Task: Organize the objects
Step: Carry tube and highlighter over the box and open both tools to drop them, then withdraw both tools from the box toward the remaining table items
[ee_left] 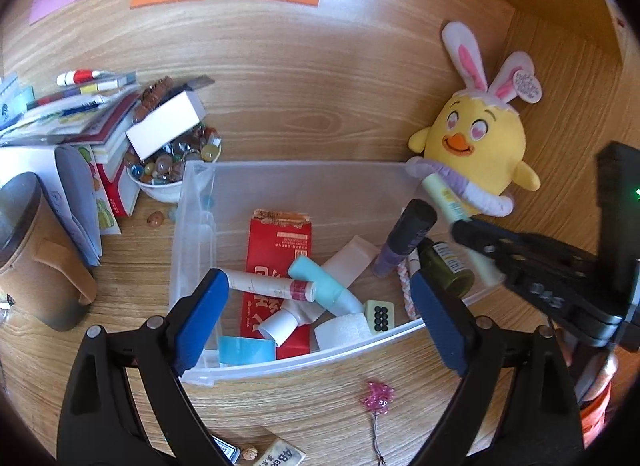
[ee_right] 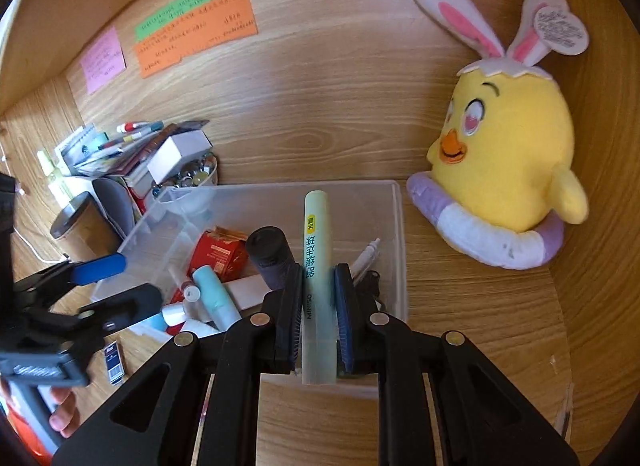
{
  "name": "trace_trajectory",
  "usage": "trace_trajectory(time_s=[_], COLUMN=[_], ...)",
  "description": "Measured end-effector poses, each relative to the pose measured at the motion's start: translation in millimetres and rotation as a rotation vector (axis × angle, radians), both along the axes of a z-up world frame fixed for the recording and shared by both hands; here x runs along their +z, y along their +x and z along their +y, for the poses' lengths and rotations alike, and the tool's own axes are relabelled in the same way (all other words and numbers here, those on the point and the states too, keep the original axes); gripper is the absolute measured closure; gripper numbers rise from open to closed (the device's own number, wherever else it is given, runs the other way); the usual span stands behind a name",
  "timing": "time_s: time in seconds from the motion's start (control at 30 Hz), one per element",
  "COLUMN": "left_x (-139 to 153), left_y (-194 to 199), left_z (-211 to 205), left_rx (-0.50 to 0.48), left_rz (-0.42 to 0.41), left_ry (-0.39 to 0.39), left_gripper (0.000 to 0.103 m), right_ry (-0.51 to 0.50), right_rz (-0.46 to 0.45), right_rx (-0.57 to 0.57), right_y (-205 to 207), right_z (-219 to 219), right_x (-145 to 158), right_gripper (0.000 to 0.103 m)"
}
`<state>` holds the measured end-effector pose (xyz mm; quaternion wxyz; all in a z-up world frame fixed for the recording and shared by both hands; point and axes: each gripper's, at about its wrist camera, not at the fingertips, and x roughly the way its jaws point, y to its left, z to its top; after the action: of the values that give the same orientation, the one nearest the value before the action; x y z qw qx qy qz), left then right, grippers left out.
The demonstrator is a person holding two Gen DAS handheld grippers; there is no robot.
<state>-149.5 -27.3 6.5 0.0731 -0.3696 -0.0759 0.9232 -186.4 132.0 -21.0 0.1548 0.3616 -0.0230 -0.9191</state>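
The right gripper point(ee_right: 318, 298) is clamping a pale green tube point(ee_right: 317, 250) over the half-filled clear bin point(ee_right: 400, 225) — the left gripper point(ee_left: 320, 306), jaws apart, is holding nothing; a pink charm point(ee_left: 379, 397) and eraser point(ee_left: 280, 456) are lying outside.

Free room and obstructions around the clear bin on the wooden desk.

The clear bin point(ee_left: 280, 185) fills the centre of the left wrist view; its floor is crowded at the lower middle by a red carton point(ee_left: 276, 262), tubes and a mahjong tile point(ee_left: 379, 316), leaving bare floor only along its far wall. To the left, a bowl of marbles point(ee_left: 172, 169), a stack of books point(ee_left: 80, 121) and a brown cup point(ee_left: 36, 250) block the approach. At right, the plush chick point(ee_right: 508, 169) sits just beside the bin's corner. Open desk lies beyond the bin, upper centre. In the right wrist view a pale green tube point(ee_right: 318, 286), clamped in the right gripper point(ee_right: 318, 286), hangs over the bin's near right part, beside a dark-capped bottle point(ee_right: 272, 254).
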Motion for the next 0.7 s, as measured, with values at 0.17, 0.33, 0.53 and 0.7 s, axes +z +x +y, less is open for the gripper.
trace_trajectory(time_s=[0.17,0.33,0.53,0.7], left_x=[8,13,20,26], left_y=[12,24,39,56], left_z=[0,-6,-12,-26], left_rx=[0.002,0.01,0.038,0.065], left_rz=[0.067,0.123,0.147,0.153], left_ry=[-0.013,0.015,-0.025,-0.02], left_gripper=[0.006,0.002,0.001,0.001], right_ry=[0.01,0.017,0.033,0.029], right_rz=[-0.036,-0.04,-0.005,0.035], right_rx=[0.014,0.03,0.016,0.035], right_y=[-10,-8,5,28], right_z=[-7,-9,-4,-2], right_x=[-12,-12,-3,8], right_gripper=[0.089,0.088,0.06,0.043])
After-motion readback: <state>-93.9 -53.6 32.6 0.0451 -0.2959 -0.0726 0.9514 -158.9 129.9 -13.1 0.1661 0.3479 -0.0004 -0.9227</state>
